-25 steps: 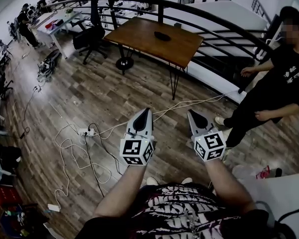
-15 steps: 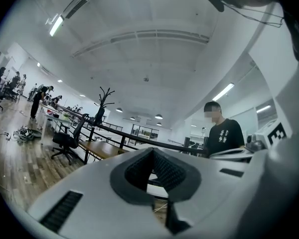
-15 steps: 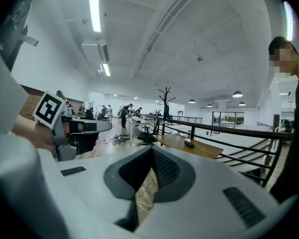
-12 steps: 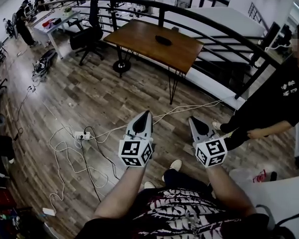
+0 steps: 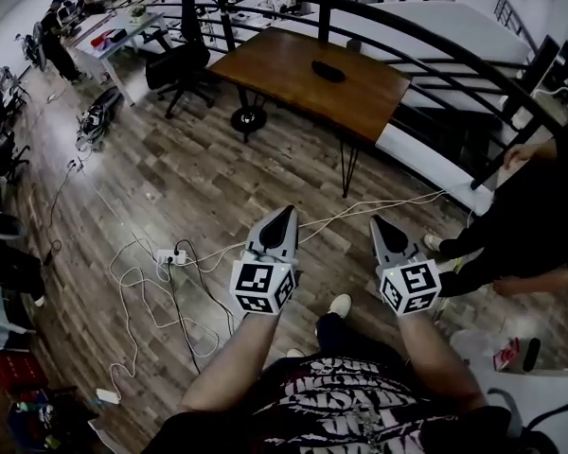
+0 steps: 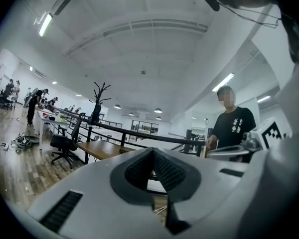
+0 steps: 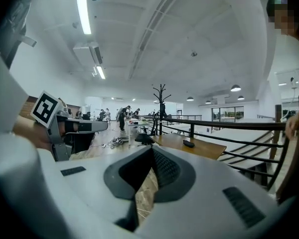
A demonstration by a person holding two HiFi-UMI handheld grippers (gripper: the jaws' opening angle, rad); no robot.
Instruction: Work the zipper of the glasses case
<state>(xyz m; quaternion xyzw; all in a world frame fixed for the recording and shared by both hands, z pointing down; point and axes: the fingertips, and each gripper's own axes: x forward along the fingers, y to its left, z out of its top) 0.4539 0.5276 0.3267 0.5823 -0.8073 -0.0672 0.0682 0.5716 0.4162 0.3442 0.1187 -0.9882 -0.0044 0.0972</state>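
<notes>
The glasses case [image 5: 328, 71] is a small dark oval lying on a brown wooden table [image 5: 293, 83] across the floor, well ahead of both grippers. It shows again in the right gripper view as a dark lump, the case [image 7: 188, 144], on the tabletop. My left gripper [image 5: 282, 218] and right gripper [image 5: 384, 225] are held side by side at waist height over the wood floor, pointing at the table. Both are shut with nothing between the jaws, as seen on the left gripper [image 6: 152, 151] and the right gripper [image 7: 150, 151].
A black curved railing [image 5: 435, 41] runs behind the table. White cables and a power strip [image 5: 168, 254] lie on the floor to the left. A person in black [image 5: 535, 216] stands at the right. An office chair [image 5: 182, 69] stands left of the table.
The table and case have come a little nearer and shifted right in the head view. Both grippers stay shut and level. The person at the right has moved toward the frame's edge.
</notes>
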